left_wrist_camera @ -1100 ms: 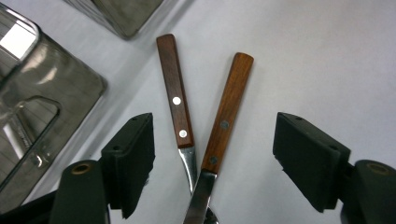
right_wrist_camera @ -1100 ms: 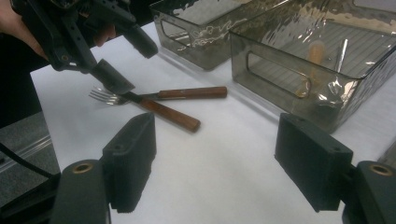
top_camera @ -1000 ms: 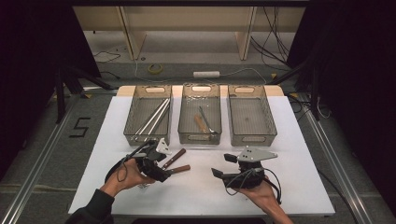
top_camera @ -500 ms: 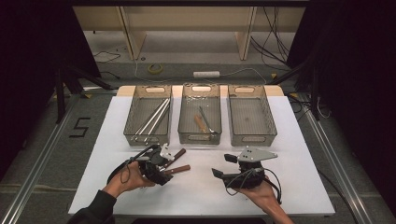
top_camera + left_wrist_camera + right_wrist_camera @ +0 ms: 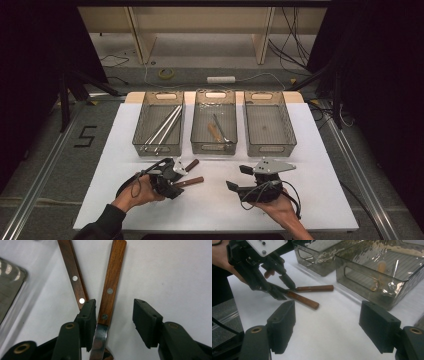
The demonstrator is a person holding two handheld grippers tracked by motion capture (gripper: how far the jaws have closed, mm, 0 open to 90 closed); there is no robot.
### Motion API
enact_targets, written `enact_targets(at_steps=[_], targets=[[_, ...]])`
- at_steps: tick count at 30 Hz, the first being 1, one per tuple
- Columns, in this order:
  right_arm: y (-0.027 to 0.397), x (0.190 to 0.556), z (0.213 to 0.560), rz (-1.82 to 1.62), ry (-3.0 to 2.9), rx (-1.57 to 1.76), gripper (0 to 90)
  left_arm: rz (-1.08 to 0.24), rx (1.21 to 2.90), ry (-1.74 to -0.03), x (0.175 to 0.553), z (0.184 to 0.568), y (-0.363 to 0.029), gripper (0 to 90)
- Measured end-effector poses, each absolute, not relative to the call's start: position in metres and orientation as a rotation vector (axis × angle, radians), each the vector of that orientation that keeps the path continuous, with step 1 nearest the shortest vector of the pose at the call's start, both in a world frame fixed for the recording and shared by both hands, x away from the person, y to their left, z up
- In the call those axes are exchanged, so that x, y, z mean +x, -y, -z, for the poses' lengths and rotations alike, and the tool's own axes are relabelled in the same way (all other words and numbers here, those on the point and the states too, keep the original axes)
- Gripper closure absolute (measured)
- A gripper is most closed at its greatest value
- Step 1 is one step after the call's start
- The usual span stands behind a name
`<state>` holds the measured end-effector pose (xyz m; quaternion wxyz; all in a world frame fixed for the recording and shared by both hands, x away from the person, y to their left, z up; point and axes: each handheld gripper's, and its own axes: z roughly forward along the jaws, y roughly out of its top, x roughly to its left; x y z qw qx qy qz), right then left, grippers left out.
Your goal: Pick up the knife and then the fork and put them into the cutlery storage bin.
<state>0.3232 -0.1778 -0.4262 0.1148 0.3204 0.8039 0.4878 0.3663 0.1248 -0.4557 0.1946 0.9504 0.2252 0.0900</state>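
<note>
On a white counter (image 5: 320,150), a person's left gripper (image 5: 113,315) comes down over two wooden-handled utensils that lie crossed just in front of three smoked-plastic bins. In the left gripper view, the nearer wooden-handled utensil (image 5: 110,287) runs up between the two black fingers: its riveted handle and the start of its steel shank lie hard against the left-hand finger (image 5: 87,317), while a clear gap of bare counter separates it from the right-hand finger (image 5: 146,320). The fingers have just been closing and stand partly apart, not yet clamped on the handle. The second wooden-handled utensil (image 5: 73,275) lies outside the fingers, its handle angling away past the left-hand finger toward the corner of a bin.

From the high view, the left gripper (image 5: 172,175) sits at the near left of the counter with both handles pointing out to its right, one toward the middle bin (image 5: 214,145). The left bin (image 5: 159,147) holds long metal rods; the middle bin holds a wooden-handled piece and a metal one; the right bin (image 5: 270,145) shows only a small item too small to tell.

The right gripper (image 5: 240,177) rests in the person's right hand (image 5: 280,210) at the near right, well apart from the utensils, its fingers (image 5: 282,325) wide apart around bare counter.
</note>
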Motion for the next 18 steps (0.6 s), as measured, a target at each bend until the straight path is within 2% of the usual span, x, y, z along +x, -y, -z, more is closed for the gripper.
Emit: enact_targets(at_steps=[8,18], targets=[[0.177,0.323,0.426,-1.427,-2.362,0.935,30.2,-0.252,2.665,-0.616,0.37,0.462,-0.125,61.5],[0.176,0.323,0.427,-1.429,-2.364,0.933,30.3,-0.24,2.696,-0.593,0.374,0.467,-0.123,64.1]])
